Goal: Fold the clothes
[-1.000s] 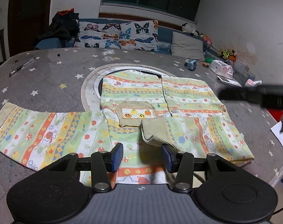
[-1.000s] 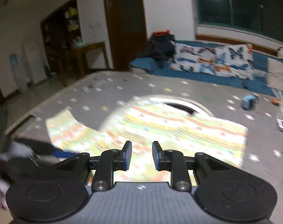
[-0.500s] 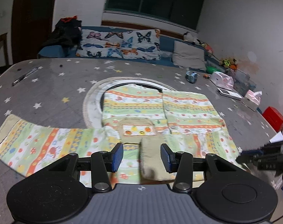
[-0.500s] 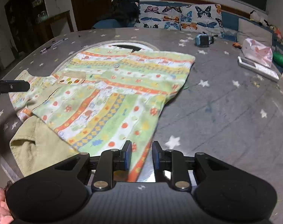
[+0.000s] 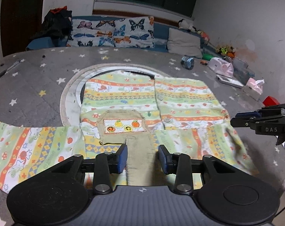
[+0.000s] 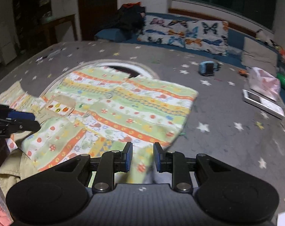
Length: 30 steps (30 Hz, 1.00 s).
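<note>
**Between your jaws: one sleeve crossed over, one still spread**

Between your left gripper [image 5: 142, 157] jaws lies the khaki cuff [image 5: 140, 156] of the striped shirt [image 5: 148, 101], and the blue pads stand apart on either side of it without touching the cloth, so this gripper is open. Ahead of those jaws the shirt lies flat, front up, on the star-patterned grey cover [image 5: 35, 79], its chest pocket [image 5: 121, 125] just beyond the fingertips. The sleeve that ends in this cuff is laid across the lower body of the shirt, so one side looks folded in.

Out to the left of the same jaws, the other sleeve [image 5: 27, 148] lies spread flat on the cover, well clear of the body. It looks to be the part left to bring in, and after it the body would need halving; that is a judgement from how the cloth lies.

Your right gripper [image 6: 141, 156] hangs at the shirt's near right edge. Some striped cloth shows in the gap between its pads, but the pads stand apart and the view is blurred, so read it as open and not pinching. Beyond those jaws the body of the shirt runs away toward the round white ring [image 6: 148, 69] in the cover. The cloth is thin and limp, so expect edges to slide as you lift.
</note>
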{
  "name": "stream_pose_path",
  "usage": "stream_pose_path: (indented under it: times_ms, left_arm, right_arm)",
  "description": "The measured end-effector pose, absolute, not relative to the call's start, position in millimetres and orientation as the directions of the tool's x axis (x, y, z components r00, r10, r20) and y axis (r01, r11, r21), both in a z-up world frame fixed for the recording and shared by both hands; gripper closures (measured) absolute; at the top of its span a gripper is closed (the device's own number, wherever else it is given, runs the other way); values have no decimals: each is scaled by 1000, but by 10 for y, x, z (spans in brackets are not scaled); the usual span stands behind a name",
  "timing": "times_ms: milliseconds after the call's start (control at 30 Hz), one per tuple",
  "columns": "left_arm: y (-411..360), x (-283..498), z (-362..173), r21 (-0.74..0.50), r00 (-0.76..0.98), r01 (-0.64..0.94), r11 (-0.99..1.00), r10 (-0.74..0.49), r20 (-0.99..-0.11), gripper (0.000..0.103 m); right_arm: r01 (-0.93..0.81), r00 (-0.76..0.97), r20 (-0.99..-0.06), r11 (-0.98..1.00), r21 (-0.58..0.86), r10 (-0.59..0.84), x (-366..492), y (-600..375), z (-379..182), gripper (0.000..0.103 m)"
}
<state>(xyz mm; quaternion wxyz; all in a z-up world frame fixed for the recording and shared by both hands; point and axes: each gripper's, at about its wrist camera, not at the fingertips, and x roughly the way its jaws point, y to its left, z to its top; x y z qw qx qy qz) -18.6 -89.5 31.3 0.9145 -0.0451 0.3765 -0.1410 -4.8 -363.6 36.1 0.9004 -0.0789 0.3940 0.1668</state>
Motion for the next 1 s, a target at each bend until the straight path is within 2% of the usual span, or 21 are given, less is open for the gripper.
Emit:
stream_pose_path:
  times_ms: [200, 467, 700, 1000]
  left_arm:
    - [-839, -159, 238, -195, 664, 211, 958, -287, -690, 63]
    - [-725, -251, 397, -190, 695, 193, 962, -271, -666, 64]
    - [-466, -369, 522, -179, 734, 128, 976, -214, -644, 63]
    - [97, -505, 481, -169, 756, -62, 984, -64, -651, 62]
  right_arm:
    - [-400, 583, -776, 917, -18, 239, 119, -3494, 166, 80]
    - [-467, 598, -764, 880, -88, 241, -46, -3350, 340, 80]
    - [-540, 592, -758, 833, -123, 272, -200, -3190, 477, 79]
    - [-630, 564, -740, 770, -99, 366, -407, -2699, 380, 79]
